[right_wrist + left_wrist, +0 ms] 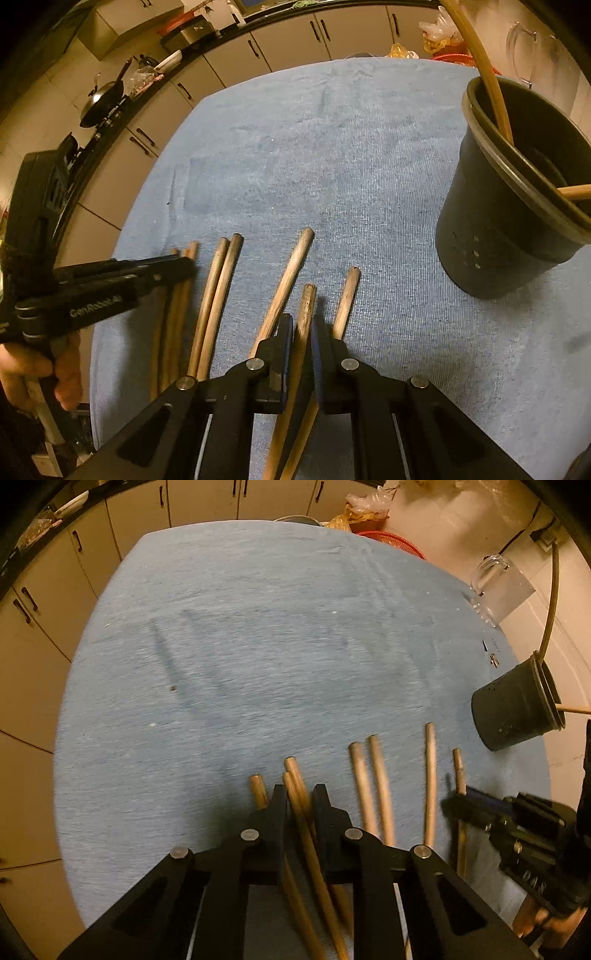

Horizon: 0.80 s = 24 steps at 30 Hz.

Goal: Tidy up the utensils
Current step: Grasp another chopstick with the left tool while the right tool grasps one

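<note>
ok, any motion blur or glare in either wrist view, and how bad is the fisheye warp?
Left wrist view: chopsticks and the right tongs are smeared by motion, warm dim light, no glare, blue cloth bulges into a dome. Right wrist view: sharper, cloth weave and black utensil holder crisp, the left tongs slightly blurred, cabinets bend along the rim.

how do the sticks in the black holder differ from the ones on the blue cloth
The wooden sticks in the black perforated holder stand leaning on its rim; the wooden sticks on the blue cloth lie flat. Two show in the holder, several on the cloth. Both are thin, round wood.
</note>
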{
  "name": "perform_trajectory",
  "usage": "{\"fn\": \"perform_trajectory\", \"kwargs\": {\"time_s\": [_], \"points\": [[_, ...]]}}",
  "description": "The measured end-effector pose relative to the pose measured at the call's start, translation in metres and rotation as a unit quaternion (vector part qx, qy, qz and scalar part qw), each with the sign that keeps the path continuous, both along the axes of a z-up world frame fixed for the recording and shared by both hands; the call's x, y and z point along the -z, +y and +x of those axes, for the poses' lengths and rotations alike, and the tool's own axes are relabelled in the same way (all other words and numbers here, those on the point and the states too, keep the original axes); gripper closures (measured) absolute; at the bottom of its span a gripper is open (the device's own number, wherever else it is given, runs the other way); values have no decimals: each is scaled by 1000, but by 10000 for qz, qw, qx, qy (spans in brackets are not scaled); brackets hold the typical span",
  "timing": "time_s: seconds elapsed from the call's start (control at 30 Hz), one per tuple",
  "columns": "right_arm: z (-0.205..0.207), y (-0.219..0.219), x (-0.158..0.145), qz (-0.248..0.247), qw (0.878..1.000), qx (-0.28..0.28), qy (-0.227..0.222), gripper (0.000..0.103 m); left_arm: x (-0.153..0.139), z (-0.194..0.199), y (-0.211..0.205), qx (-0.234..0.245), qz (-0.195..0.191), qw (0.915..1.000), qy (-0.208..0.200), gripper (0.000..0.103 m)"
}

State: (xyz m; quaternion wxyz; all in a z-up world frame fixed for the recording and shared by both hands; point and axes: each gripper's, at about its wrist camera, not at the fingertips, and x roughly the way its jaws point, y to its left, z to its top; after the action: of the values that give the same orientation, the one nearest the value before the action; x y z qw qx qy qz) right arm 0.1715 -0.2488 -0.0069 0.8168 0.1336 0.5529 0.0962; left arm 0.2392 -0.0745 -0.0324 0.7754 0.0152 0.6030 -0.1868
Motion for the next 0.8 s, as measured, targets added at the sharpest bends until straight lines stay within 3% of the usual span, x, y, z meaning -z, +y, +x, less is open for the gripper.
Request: {"fn": "perform_trajectory", "kwargs": {"time_s": [0.17,0.3,0.4,0.63,0.8], "points": [[1,-2,4,6,10000,11,67,92,-6,-1,33,-303,-285,9991,81,87],[3,-1,5,14,10000,17,79,92,-4,-4,41,-367,-185,9991,106,87],[5,2,6,-5,10000,3,83,92,3,-8,40,-451,-60,9989,144,87],[4,3,5,-19,10000,4,71,92,-7,-16,41,-561,-432,9974,113,87],[5,4,4,-22,10000,3,74,92,-8,-4,16,-463,-437,9979,93,87]]}}
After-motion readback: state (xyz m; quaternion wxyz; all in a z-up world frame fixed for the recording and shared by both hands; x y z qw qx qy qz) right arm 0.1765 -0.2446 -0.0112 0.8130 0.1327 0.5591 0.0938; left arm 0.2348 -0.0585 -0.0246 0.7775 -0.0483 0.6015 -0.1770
